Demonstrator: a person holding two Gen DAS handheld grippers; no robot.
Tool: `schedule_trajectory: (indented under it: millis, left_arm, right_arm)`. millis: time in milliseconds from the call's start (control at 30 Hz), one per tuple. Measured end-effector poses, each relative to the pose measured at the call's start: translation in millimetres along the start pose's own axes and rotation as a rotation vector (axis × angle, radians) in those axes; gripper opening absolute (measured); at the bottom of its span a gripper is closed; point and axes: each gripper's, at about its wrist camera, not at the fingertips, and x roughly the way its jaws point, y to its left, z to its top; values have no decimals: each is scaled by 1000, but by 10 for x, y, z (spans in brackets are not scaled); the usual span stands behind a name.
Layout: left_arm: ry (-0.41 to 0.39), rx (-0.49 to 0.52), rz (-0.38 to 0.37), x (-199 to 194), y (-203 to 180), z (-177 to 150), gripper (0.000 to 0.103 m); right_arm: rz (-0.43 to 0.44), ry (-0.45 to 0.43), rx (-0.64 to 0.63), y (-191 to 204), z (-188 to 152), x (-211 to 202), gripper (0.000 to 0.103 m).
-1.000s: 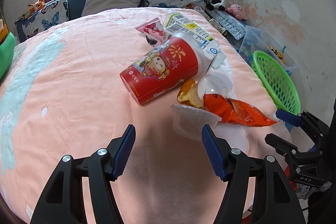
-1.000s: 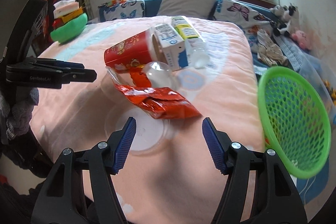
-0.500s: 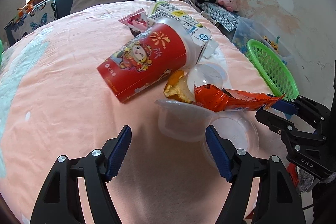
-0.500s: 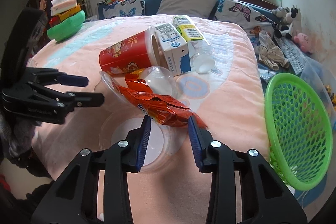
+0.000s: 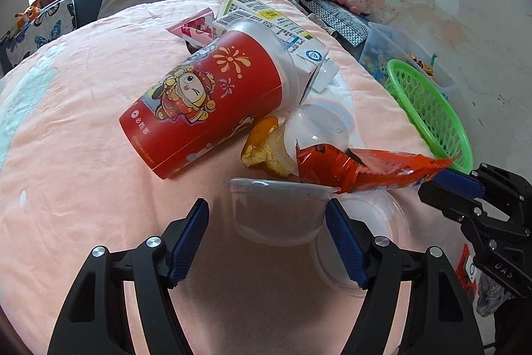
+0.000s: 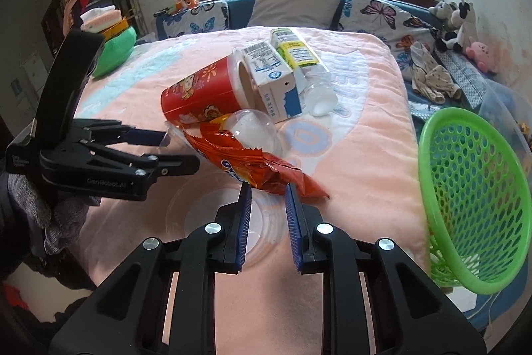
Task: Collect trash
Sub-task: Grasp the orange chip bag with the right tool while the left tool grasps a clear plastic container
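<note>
On my left, left gripper angled down at the pink blanket, jaws closing but not yet pressing the clear plastic cup between them. On my right, right gripper tilted down, clamped on the orange snack wrapper. Far right, green basket.

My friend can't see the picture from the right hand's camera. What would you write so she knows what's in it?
The right hand-held gripper is shut on the end of an orange snack wrapper lying on a pink bedspread. Behind it lie a red paper cup, a milk carton and a clear dome lid; a green basket sits right, the left hand-held gripper reaches in left.
</note>
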Motion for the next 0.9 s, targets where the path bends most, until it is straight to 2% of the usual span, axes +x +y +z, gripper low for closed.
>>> schedule_trajectory:
  millis: [133, 167, 433, 533, 667, 900]
  left_arm:
    - [1, -1, -25, 29, -15, 21, 57]
    - [-2, -1, -23, 31, -17, 25, 57]
    - [-16, -1, -22, 25, 14, 33, 56]
    - [-21, 0, -17, 11, 33, 33, 56]
    - [-35, -1, -19, -58, 55, 16, 56]
    - [-63, 17, -22, -272, -21, -4, 56]
  right_arm:
    - [-13, 1, -18, 29, -7, 23, 47]
    - [-17, 0, -28, 40, -6, 28, 48]
    - [-13, 5, -96, 130, 31, 139, 48]
    - [-20, 9, -113, 177, 45, 186, 41]
    - [-10, -5, -89, 149, 48, 139, 36]
    - [34, -42, -23, 39, 60, -127, 34]
